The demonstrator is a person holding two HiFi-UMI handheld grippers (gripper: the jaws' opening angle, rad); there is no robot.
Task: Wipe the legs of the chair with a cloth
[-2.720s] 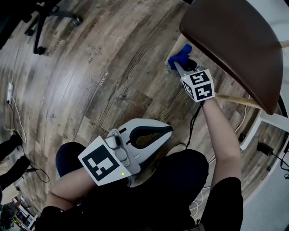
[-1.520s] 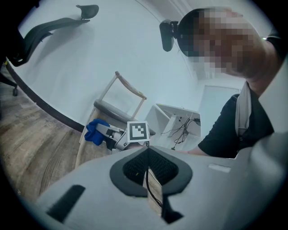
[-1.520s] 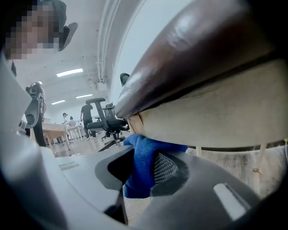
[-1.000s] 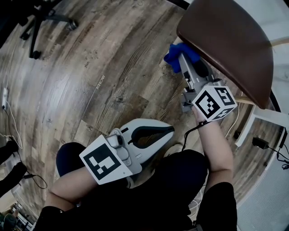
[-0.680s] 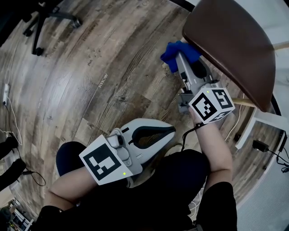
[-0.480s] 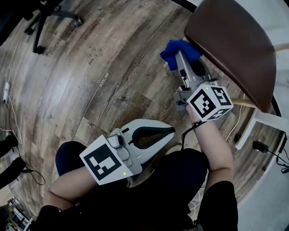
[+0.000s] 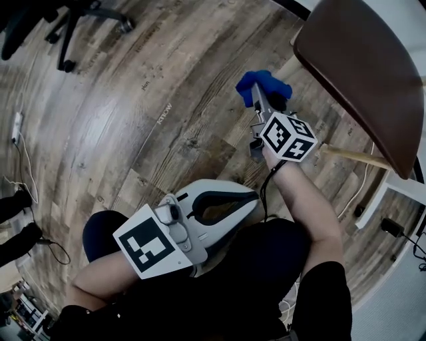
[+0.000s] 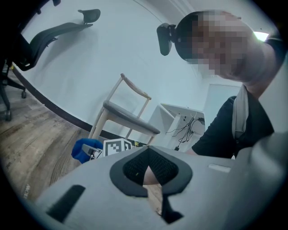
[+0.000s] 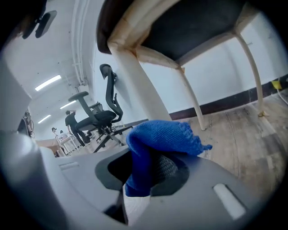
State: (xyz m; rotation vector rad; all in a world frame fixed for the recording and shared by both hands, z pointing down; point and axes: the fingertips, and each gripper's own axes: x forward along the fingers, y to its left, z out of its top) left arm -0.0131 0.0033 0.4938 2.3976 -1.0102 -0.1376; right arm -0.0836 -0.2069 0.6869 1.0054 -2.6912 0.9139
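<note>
A wooden chair with a brown seat [image 7: 373, 73] stands at the upper right of the head view. My right gripper [image 7: 258, 98] is shut on a blue cloth [image 7: 263, 85], held low beside the chair's pale front leg [image 7: 291, 65]. In the right gripper view the cloth [image 9: 157, 134] bunches over the jaws of the gripper [image 9: 155, 150], with the leg [image 9: 135, 81] rising close behind it; I cannot tell whether they touch. My left gripper [image 7: 249, 196] rests shut and empty over my lap. The left gripper view shows the chair [image 8: 126, 114] and the cloth [image 8: 85, 149].
A black office chair [image 7: 86, 16] stands at the far left on the wood floor, also seen as the office chair [image 9: 101, 117]. Cables [image 7: 20, 166] lie along the left edge. A white table base [image 7: 393, 193] with cords sits right of the chair. A wooden stretcher [image 7: 353, 158] spans under the seat.
My right gripper has drawn the cloth back from under the seat, out and down toward me. The left gripper has stayed in place.
</note>
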